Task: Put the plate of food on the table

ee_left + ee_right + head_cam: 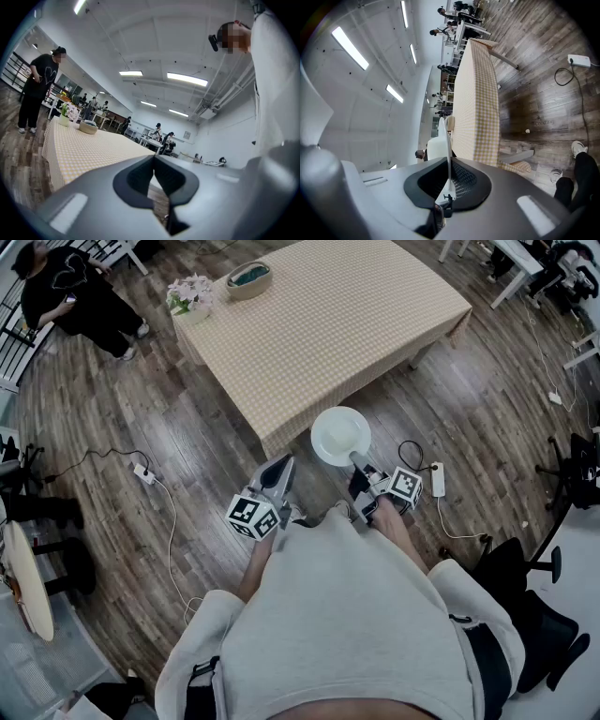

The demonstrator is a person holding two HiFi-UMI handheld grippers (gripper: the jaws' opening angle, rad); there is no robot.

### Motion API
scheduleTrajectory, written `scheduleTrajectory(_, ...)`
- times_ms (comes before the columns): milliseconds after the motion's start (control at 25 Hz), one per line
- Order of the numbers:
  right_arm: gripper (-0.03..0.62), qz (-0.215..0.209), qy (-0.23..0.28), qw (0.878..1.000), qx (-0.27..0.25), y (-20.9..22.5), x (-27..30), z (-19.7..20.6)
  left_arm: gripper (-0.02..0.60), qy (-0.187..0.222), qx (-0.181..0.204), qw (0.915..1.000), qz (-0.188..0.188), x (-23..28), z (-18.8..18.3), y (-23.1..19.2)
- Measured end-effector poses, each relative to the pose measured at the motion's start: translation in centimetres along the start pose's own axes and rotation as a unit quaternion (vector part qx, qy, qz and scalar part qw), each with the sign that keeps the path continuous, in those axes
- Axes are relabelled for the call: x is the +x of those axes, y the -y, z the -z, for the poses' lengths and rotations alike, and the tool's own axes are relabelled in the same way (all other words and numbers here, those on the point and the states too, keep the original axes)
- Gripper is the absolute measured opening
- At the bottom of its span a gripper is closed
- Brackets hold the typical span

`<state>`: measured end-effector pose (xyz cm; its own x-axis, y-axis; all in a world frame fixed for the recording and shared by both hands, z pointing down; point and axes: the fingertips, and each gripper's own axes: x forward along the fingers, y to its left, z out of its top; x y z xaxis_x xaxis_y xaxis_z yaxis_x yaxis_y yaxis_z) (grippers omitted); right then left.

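A white plate [340,435] hangs above the wooden floor, just short of the near edge of the table [319,334] with its yellow checked cloth. My right gripper [357,463] is shut on the plate's near rim. In the right gripper view the plate [448,136] shows edge-on, pinched between the pads of the right gripper [449,161]. I cannot make out any food on it. My left gripper [280,468] is held beside it to the left, level, and holds nothing. In its own view the left gripper [153,160] has its pads meeting.
On the table's far end stand a round basket [248,279] and a pot of flowers [190,294]. A person in black [80,298] stands at the far left. A power strip [438,479] and cables lie on the floor; an office chair [525,592] is at the right.
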<state>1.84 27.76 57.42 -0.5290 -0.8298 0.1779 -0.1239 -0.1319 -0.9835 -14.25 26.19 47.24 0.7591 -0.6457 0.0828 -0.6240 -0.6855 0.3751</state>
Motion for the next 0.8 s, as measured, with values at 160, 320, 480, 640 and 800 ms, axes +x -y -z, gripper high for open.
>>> scheduleTrajectory(160,0.009,0.027,-0.006,1.000,-0.014,0.2,-0.3,-0.1,0.009,0.002,-0.001,1.0000,-0.002,0.0,-0.2,0.1)
scheduleTrajectory(320,0.009,0.021,-0.009,1.000,-0.015,0.3,-0.5,-0.4,0.008,0.002,0.001,1.0000,-0.002,0.2,0.0,0.5)
scheduleTrajectory(480,0.009,-0.007,-0.010,1.000,-0.008,0.1,-1.0,-0.8,0.009,0.000,0.003,1.0000,-0.002,0.5,0.5,1.6)
scheduleTrajectory(640,0.012,0.011,-0.006,1.000,0.000,0.6,-1.7,-1.4,0.009,-0.001,0.003,1.0000,-0.002,1.1,0.6,2.3)
scheduleTrajectory(800,0.014,0.021,-0.010,1.000,-0.003,0.9,-2.2,-2.2,0.009,0.001,0.004,1.0000,-0.003,1.9,0.7,2.8)
